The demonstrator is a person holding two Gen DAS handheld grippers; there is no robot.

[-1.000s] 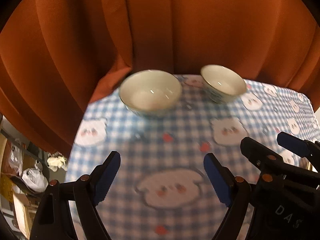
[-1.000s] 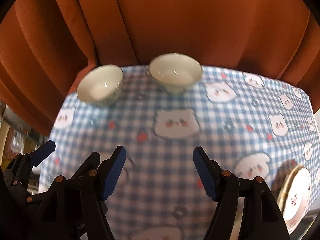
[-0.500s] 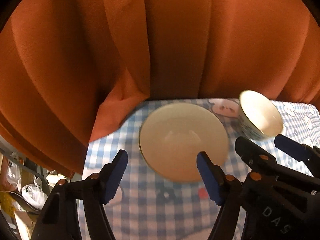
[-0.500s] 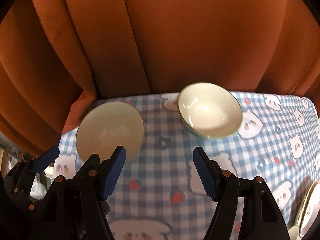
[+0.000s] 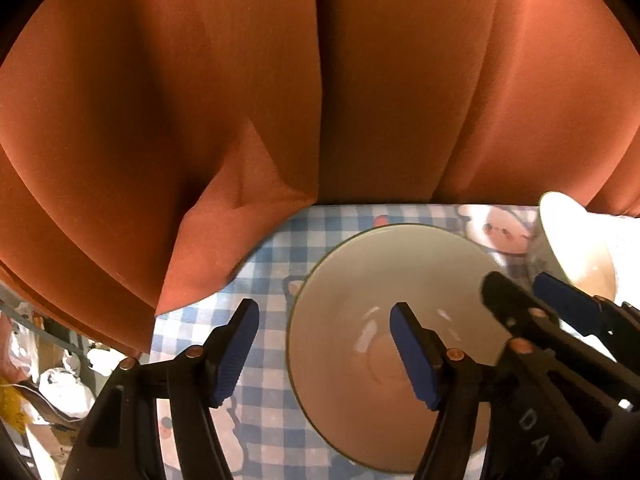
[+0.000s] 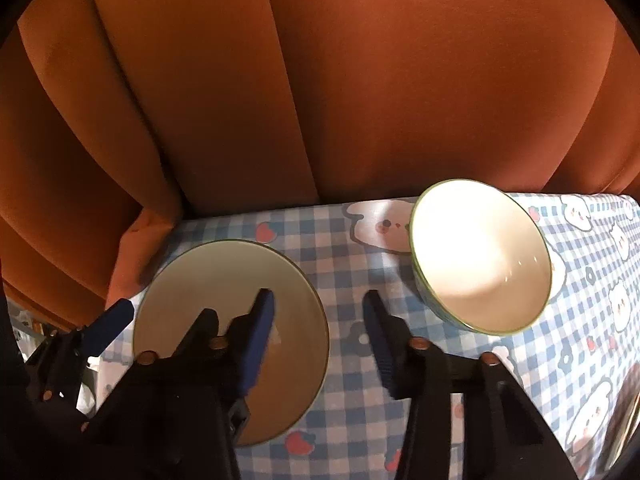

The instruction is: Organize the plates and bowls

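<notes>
Two white bowls with thin green rims stand on the blue checked tablecloth (image 6: 344, 248) near its far edge. The left bowl (image 5: 360, 304) fills the lower middle of the left wrist view and also shows in the right wrist view (image 6: 224, 276). My left gripper (image 5: 325, 334) is open, its right finger over the bowl's inside and its left finger outside the rim. The right bowl (image 6: 480, 252) stands further right and also shows in the left wrist view (image 5: 576, 240). My right gripper (image 6: 320, 320) is open between the two bowls, holding nothing.
An orange curtain (image 6: 320, 80) hangs right behind the table's far edge and drapes over its left corner (image 5: 224, 240). Clutter and bags (image 5: 60, 380) lie below the table's left side. A plate's edge (image 6: 628, 412) shows at the far right.
Both grippers moved forward toward the bowls at the table's far edge. The left gripper now straddles the left bowl's rim. Both stayed open.
</notes>
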